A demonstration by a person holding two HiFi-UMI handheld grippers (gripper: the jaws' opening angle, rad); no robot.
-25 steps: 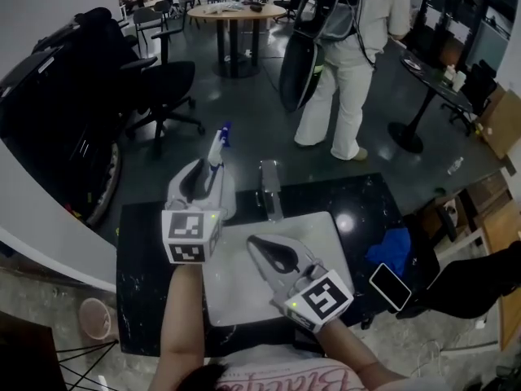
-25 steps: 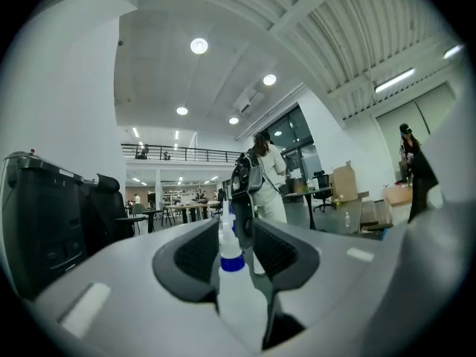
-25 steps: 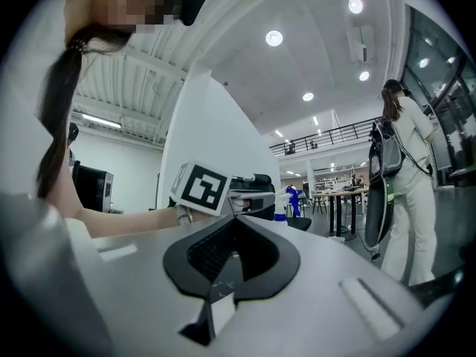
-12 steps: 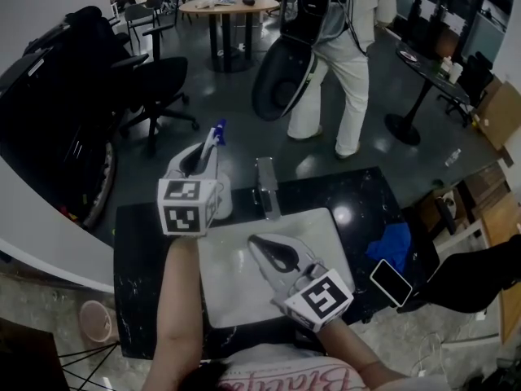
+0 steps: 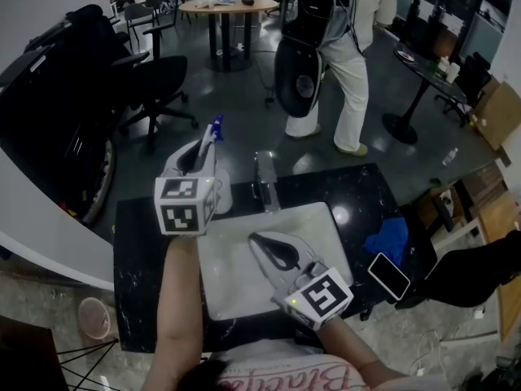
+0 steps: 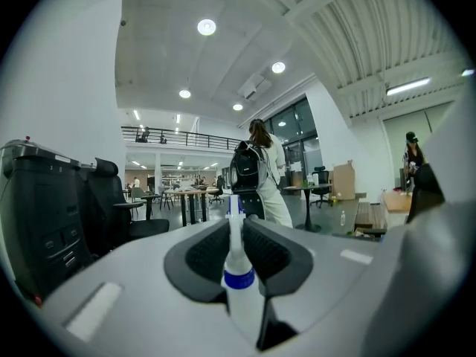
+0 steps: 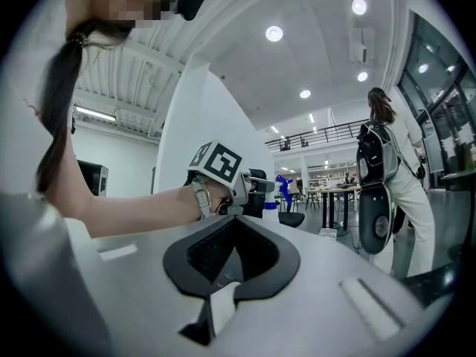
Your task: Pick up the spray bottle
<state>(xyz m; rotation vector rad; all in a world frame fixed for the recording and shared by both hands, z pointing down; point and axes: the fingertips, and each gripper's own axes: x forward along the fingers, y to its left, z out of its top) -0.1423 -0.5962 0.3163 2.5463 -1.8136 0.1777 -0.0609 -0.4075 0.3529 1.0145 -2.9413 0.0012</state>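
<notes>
The spray bottle (image 5: 215, 134) is white with a blue nozzle and collar. It stands upright at the black table's far edge, between the jaws of my left gripper (image 5: 207, 151). In the left gripper view the bottle (image 6: 239, 288) fills the gap, and both black pads press on its neck and shoulder. Its lower body is hidden by the gripper. My right gripper (image 5: 256, 239) hovers over the white board (image 5: 326, 235), jaws shut with nothing between them. From the right gripper view I see the left gripper (image 7: 251, 187) level, with the blue nozzle (image 7: 283, 184) sticking out past it.
A metal bar (image 5: 265, 182) lies at the table's far edge, right of the bottle. A blue cloth (image 5: 392, 239) and a phone (image 5: 387, 276) lie on the right. Beyond the table stand a person with a backpack (image 5: 342, 63), an office chair (image 5: 155, 84) and a round table (image 5: 229, 6).
My left gripper's jaws have closed in onto the spray bottle. The right gripper has stayed put. The person in the background has shifted.
</notes>
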